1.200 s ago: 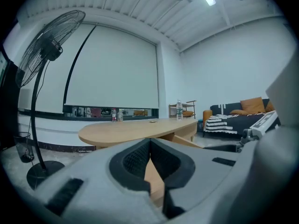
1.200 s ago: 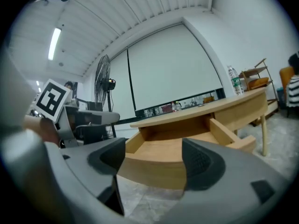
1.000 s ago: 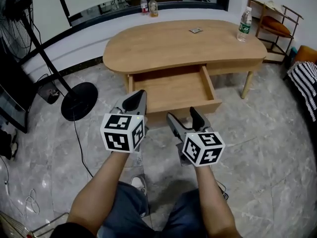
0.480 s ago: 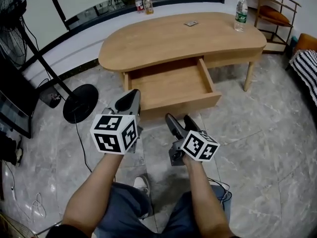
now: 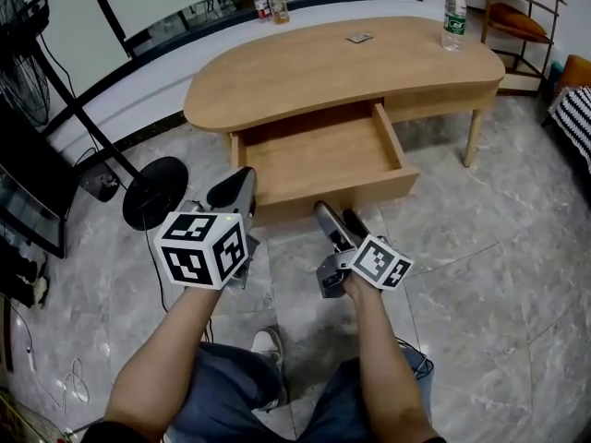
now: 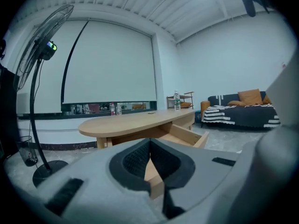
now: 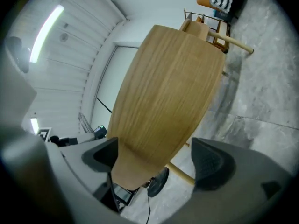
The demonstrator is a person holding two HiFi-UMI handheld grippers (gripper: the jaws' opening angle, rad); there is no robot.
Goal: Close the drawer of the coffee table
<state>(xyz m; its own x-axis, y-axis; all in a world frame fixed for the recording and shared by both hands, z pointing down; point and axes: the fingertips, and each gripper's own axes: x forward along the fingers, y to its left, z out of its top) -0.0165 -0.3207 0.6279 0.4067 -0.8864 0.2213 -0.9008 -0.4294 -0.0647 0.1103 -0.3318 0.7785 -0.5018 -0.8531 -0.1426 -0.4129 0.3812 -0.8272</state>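
Observation:
The wooden coffee table [image 5: 342, 63] stands ahead with its drawer [image 5: 319, 155] pulled out toward me and nothing showing inside. My right gripper [image 5: 339, 218] hovers low just in front of the drawer front [image 5: 332, 201], rolled onto its side. Its jaws are opening wide and nothing is between them. In the right gripper view the right gripper [image 7: 156, 157] faces the wood panel [image 7: 163, 87], which fills the middle. My left gripper [image 5: 238, 185] is held left of it, near the drawer's left corner. Its pads meet in the left gripper view, where the left gripper [image 6: 149, 146] points at the drawer [image 6: 187, 134].
A fan's round base [image 5: 152, 204] and pole stand at the left, with a cable on the floor. A water bottle [image 5: 453, 12] and a small flat item [image 5: 359, 37] sit on the table. Two bottles [image 5: 268, 3] stand on the ledge behind. A rack [image 5: 512, 17] and a striped sofa [image 5: 572, 109] are at the right.
My right gripper has sunk toward the floor and rolled onto its side, and its jaws have spread wider. The left gripper has hardly moved.

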